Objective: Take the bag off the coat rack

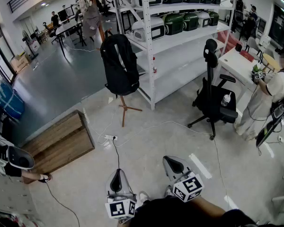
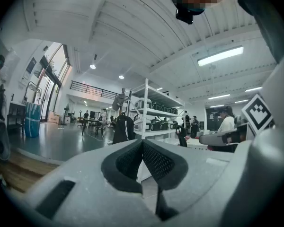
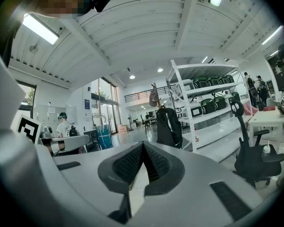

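Grey workshop floor (image 1: 75,79) spread out ahead of you, with a white shelving unit (image 1: 146,41) standing at your 12 to 1 o'clock, its upper shelves loaded with green and white appliances. The black bag (image 1: 119,65) hung on the coat rack (image 1: 125,109) at roughly your 11 o'clock, just beside the left end of the shelving and well apart from both of your tools. It covered most of the pole, so only the wooden feet showed beneath it. In the right gripper view a cap (image 3: 154,96) sat on the rack's top, above the bag.

A black office chair (image 1: 213,98) stood at your 1 o'clock with a bottle on its seat. A low wooden platform (image 1: 61,141) lay at your 10 o'clock. A white power strip (image 1: 110,137) rested on the floor between you and the rack, with cables trailing from it. A person in a white top (image 1: 267,96) stood at your 2 o'clock beside a white table.

Your left gripper (image 1: 117,173) sat low at your 11 o'clock, pointing level toward the rack. Its black pads (image 2: 130,162) were pressed together with nothing between them. Your right gripper (image 1: 169,161) was beside it at your 1 o'clock, likewise clenched on nothing, pads (image 3: 128,163) meeting at the tips. Neither tool touched anything.
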### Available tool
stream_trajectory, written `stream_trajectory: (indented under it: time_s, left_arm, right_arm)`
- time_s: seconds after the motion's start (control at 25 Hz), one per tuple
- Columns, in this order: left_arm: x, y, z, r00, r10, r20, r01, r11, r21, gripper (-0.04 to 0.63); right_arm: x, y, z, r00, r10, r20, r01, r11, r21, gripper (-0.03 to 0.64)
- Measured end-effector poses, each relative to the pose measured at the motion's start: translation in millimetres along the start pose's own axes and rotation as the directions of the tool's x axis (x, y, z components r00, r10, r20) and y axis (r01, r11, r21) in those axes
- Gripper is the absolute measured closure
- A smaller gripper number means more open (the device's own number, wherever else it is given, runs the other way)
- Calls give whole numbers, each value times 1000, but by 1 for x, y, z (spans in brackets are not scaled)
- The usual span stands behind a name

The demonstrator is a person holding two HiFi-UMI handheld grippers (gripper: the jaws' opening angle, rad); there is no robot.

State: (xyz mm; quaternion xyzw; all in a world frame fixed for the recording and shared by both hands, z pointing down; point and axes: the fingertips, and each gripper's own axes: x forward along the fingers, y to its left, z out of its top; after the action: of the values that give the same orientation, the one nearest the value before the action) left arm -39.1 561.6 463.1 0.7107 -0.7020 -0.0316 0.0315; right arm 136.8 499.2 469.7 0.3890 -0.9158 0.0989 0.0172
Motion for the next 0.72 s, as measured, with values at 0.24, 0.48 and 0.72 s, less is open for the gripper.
stream_trajectory:
  time_s: [0.24,0.48,0.72]
  left_arm:
    - [3,-4,4,1000,4,-1,-4,1000,4,583]
    - [1,-12,0,1000,-7,-8,7,1000,8,583]
    - [8,-30,-7,1000,-15,-17,15,1000,9,583]
  right_arm:
    - [-2,-1,2,1000,9,-1,-9,1000,-1,609]
    - [-6,-1,2,1000,23,6,-23,1000,3,609]
    - [-14,-12,-2,999,34,8,-34,999,10,609]
